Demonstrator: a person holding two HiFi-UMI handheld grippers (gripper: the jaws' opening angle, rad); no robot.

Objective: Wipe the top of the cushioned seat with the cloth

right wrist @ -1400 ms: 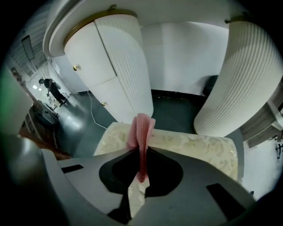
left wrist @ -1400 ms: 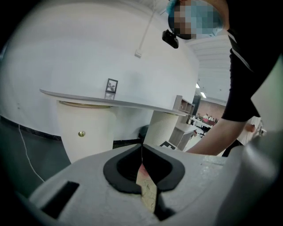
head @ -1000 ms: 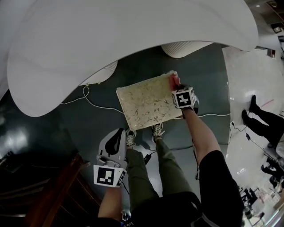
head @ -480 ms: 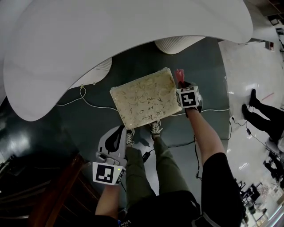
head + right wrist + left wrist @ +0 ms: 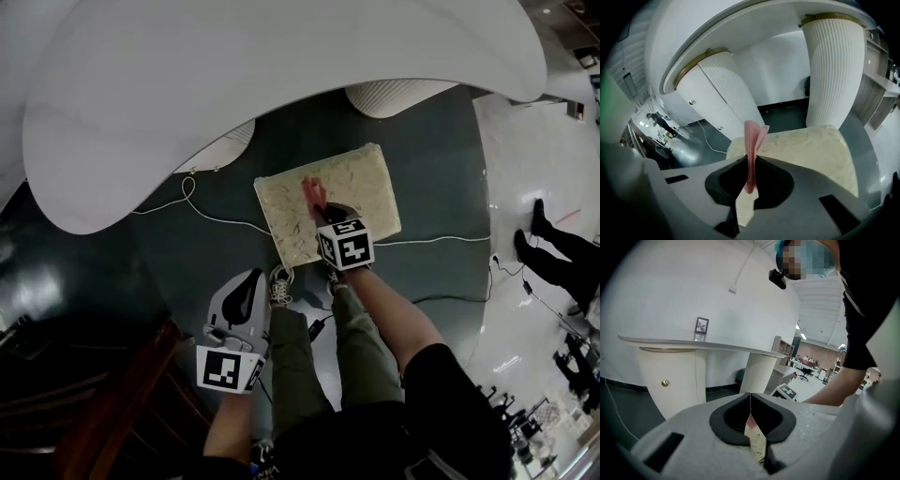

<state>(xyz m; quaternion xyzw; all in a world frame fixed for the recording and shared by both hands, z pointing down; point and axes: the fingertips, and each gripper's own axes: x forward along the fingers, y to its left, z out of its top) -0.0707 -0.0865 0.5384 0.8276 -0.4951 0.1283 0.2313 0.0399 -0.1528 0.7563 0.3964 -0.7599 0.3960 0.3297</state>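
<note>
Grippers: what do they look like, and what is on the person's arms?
The left gripper and the right gripper are chunky light grey shells with black pads around the jaws. Each carries a white cube with black square markers. The arms come out of short black sleeves.

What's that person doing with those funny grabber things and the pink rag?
A person is wiping a cushioned seat. The right gripper has its jaws shut on a pink cloth and holds it over the middle of the seat's top. Whether the cloth touches the cushion can't be told from here. The left gripper hangs low beside the person's leg, jaws together with nothing in them, so it isn't helping.
</note>
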